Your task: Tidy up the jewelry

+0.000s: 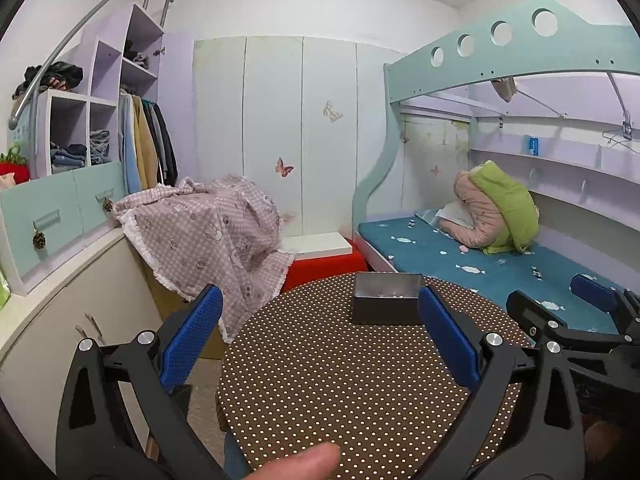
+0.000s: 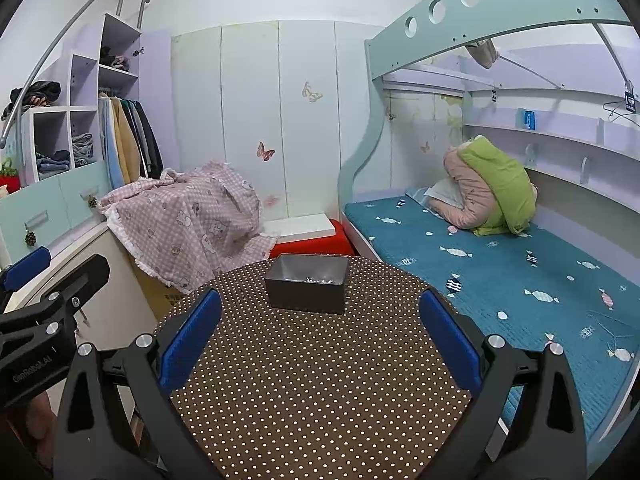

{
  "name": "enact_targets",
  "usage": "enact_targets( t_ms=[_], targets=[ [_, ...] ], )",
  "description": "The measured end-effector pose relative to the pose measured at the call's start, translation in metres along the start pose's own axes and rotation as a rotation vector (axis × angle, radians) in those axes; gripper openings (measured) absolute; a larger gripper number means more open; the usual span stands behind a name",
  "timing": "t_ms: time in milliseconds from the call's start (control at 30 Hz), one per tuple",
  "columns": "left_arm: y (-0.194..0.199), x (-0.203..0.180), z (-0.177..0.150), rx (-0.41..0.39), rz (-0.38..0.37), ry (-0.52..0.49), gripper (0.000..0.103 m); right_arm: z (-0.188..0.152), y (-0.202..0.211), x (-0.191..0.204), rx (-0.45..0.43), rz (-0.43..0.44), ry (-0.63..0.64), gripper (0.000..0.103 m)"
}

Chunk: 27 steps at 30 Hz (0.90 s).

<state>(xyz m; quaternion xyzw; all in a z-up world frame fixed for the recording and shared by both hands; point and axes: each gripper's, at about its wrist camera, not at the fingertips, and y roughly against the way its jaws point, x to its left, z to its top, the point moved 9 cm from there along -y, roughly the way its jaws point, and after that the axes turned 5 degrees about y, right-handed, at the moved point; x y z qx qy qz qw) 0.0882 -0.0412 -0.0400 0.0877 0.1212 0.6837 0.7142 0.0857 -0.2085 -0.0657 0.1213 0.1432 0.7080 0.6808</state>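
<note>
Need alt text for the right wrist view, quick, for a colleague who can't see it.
An open right hand-held gripper with blue pads hovers empty over a round table with a brown polka-dot cloth, facing a grey rectangular metal tin that holds small silvery pieces. The left hand-held gripper shows at the left edge; a bunk bed lies beyond.

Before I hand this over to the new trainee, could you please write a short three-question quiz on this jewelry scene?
1. True or false: the left tool is shut on a piece of jewelry.
2. The metal tin stands: A) on the blue bed, B) on the dotted table, C) on the red stool.
3. Fill in: the small shiny pieces lie ____ the tin.

Key
1. False: both the left tool and the right tool are open and hold nothing.
2. B, toward the table's far edge.
3. Inside, on its floor.
</note>
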Motion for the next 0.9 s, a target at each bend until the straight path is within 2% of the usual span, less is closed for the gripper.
enact_targets(
  t_ms=[633, 900],
  targets=[
    [0.0035, 0.0029, -0.0029, -0.008, -0.009, 0.008, 0.098, -0.0008, 0.0014, 0.004, 0.001, 0.002, 0.0, 0.095],
    [0.0014, 0.0067, -0.0039, 0.003, 0.011, 0.004, 0.098, -0.0002, 0.0018, 0.0057, 0.002, 0.003, 0.001, 0.095]
  ],
)
